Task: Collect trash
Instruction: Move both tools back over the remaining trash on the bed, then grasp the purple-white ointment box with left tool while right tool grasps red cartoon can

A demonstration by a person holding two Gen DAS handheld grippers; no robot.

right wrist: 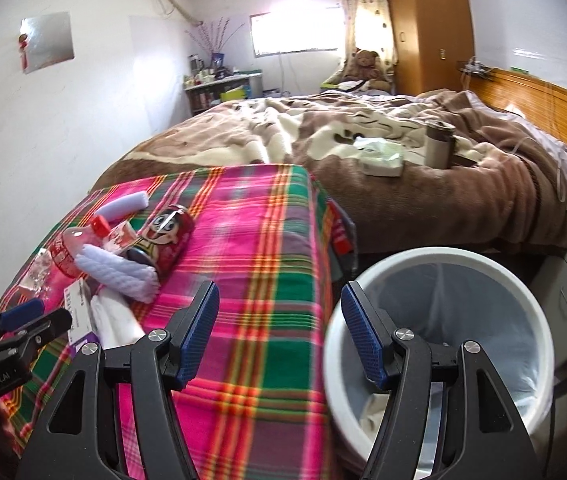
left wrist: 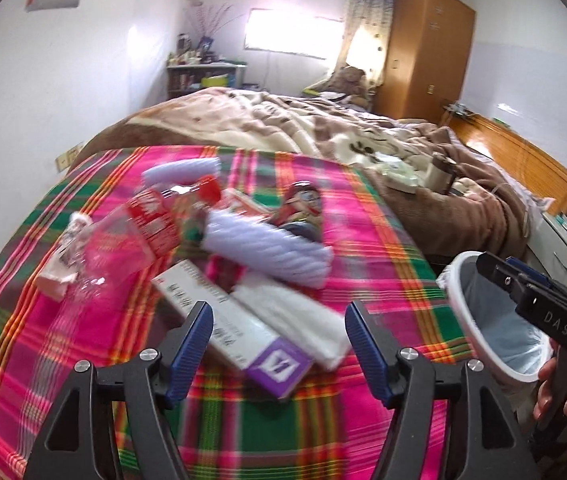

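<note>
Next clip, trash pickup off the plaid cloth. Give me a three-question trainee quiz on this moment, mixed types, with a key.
1. True or false: the left gripper is shut on the box.
2. Multiple choice: where is the bin? A) on the plaid cloth B) beside the cloth's right edge, lower down C) on the brown blanket
3. Fill in: the bottle has a ___ cap.

Key
1. False: both its fingers stand apart, nothing between them. The right gripper is open too.
2. B
3. red
</note>
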